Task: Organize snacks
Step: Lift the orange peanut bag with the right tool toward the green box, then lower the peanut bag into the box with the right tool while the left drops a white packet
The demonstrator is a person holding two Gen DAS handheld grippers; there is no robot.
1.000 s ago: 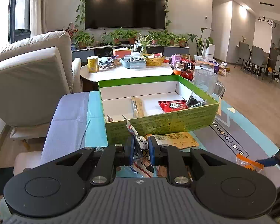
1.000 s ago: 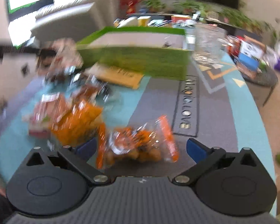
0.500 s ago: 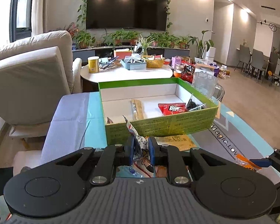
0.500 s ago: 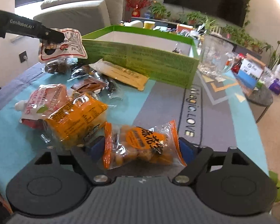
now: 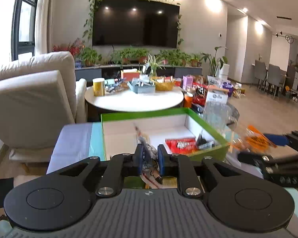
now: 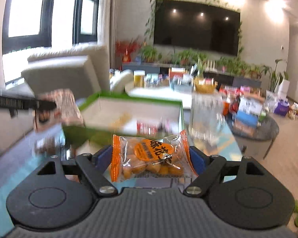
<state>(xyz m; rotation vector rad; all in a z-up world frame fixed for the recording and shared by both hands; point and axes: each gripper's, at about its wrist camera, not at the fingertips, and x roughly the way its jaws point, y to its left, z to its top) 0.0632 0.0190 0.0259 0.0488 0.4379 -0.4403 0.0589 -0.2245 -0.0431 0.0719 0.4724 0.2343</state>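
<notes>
My left gripper (image 5: 149, 149) pinches a white and red printed snack packet (image 5: 152, 174) between its blue pads, and its jaws are closing on it. It hangs above the near wall of the green cardboard box (image 5: 145, 113). In the box lie a red packet (image 5: 179, 143) and a dark one (image 5: 203, 141). My right gripper (image 6: 151, 153) is shut on a clear bag of orange snacks (image 6: 147, 164), held off the table just short of the box (image 6: 129, 98). In the right wrist view the left gripper (image 6: 49, 105) with its packet (image 6: 64, 107) shows blurred at the left.
A clear plastic container (image 5: 216, 112) stands by the box's right side. Behind the box is a round white table (image 5: 133, 101) crowded with tins and baskets. A beige armchair (image 5: 29, 103) is at the left. A low dark table (image 6: 268, 132) with boxes is at the right.
My right gripper closed on the orange bag and lifted it off the table toward the box. My left gripper rose with its packet to above the box's near wall.
</notes>
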